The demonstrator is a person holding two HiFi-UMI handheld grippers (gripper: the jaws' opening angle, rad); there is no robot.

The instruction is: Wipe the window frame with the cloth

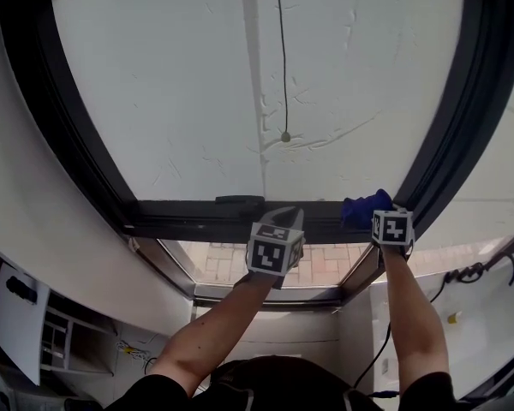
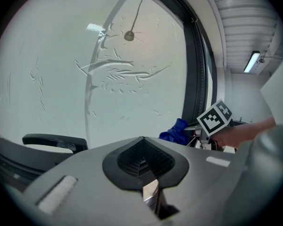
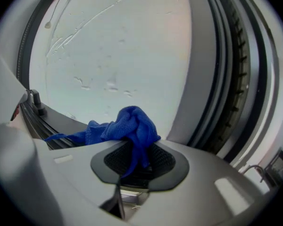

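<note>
A dark window frame crosses a pale pane, with wiping apparently in hand at its crossbar. The right gripper, jaws clamped on a blue cloth, holds it against the bar near the right corner. The left gripper hovers alongside, jaws together and empty. The next move is probably a steady sideways stroke along the bar.

A cord with a round knob hangs before the white, scratched pane, above the left gripper. Below both grippers, brick paving shows through the lower glass. A black cable lies down and right of the right gripper. A ceiling lamp glows above it.
</note>
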